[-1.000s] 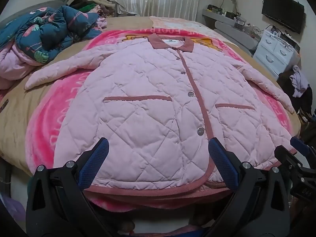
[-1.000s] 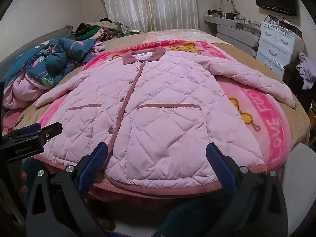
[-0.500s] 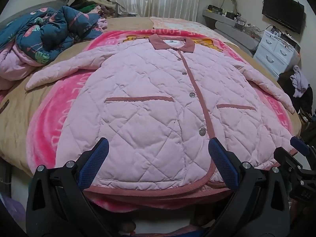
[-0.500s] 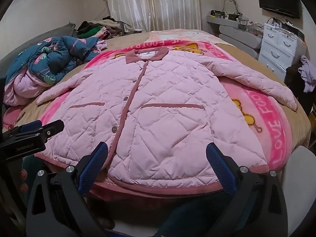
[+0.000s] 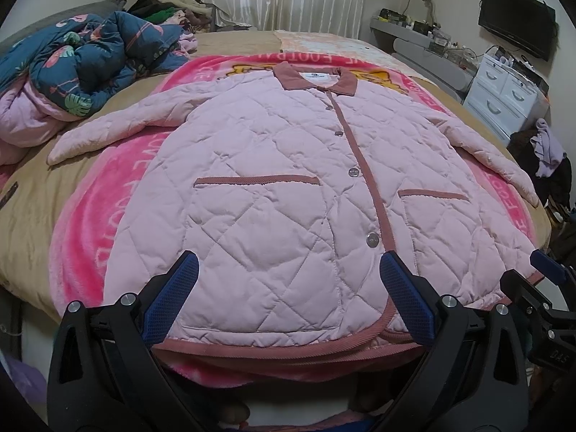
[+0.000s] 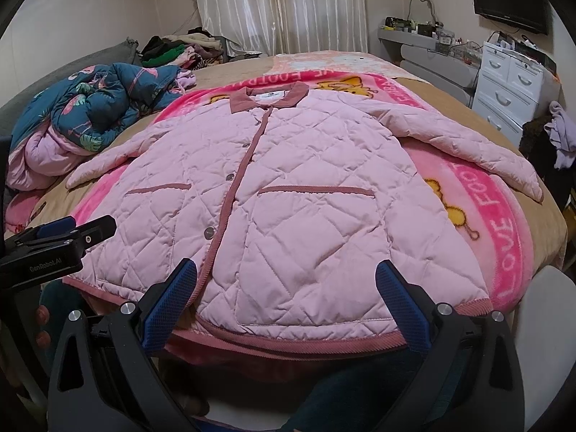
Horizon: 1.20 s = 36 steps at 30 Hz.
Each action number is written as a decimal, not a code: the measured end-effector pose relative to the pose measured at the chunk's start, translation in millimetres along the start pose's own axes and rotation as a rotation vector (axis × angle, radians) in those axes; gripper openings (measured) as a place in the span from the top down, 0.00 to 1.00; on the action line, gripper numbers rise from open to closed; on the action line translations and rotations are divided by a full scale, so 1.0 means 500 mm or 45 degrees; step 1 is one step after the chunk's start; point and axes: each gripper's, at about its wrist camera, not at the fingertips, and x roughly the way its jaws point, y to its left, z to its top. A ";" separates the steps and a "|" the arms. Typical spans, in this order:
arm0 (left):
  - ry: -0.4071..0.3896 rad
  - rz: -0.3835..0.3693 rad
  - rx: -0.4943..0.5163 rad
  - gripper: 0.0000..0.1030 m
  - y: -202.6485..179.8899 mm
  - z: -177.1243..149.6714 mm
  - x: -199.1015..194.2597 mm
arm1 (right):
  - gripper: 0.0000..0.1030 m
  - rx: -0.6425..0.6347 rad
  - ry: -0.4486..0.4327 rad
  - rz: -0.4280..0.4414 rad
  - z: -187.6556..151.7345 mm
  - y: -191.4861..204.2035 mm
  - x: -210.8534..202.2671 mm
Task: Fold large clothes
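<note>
A pink quilted jacket (image 5: 288, 187) with a dusty-rose collar and trim lies flat and buttoned on a bed, front up, sleeves spread to both sides; it also shows in the right wrist view (image 6: 306, 198). My left gripper (image 5: 288, 270) is open and empty, hovering over the jacket's hem left of the button placket. My right gripper (image 6: 286, 273) is open and empty over the hem's right half. The right gripper's tip shows at the right edge of the left wrist view (image 5: 547, 280), the left gripper's tip in the right wrist view (image 6: 61, 237).
A bright pink blanket (image 5: 90, 223) lies under the jacket on the tan bedspread (image 5: 32, 208). A crumpled blue floral quilt (image 5: 90, 68) sits at the bed's left. White drawers (image 6: 511, 86) and hanging clothes (image 6: 558, 136) stand at the right. A clothes pile (image 6: 180, 46) lies beyond the bed.
Both grippers have drifted slightly forward and up over the hem; the jacket looks a little farther down in view. Nothing was gripped.
</note>
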 end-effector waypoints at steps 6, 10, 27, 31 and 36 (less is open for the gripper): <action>0.000 -0.001 -0.005 0.08 -0.001 0.000 0.003 | 0.04 -0.001 -0.001 -0.001 0.000 0.000 -0.001; 0.001 0.001 -0.005 0.08 -0.002 -0.001 0.007 | 0.04 0.000 -0.005 -0.004 0.000 0.000 0.000; 0.004 0.004 -0.005 0.08 0.005 -0.004 0.014 | 0.04 -0.001 -0.003 0.000 0.000 -0.001 -0.001; 0.004 0.003 -0.003 0.08 0.005 -0.004 0.014 | 0.04 -0.003 -0.002 0.001 0.000 0.000 0.000; 0.007 0.001 0.002 0.08 0.008 0.003 0.019 | 0.04 -0.010 0.000 0.014 0.006 0.002 0.001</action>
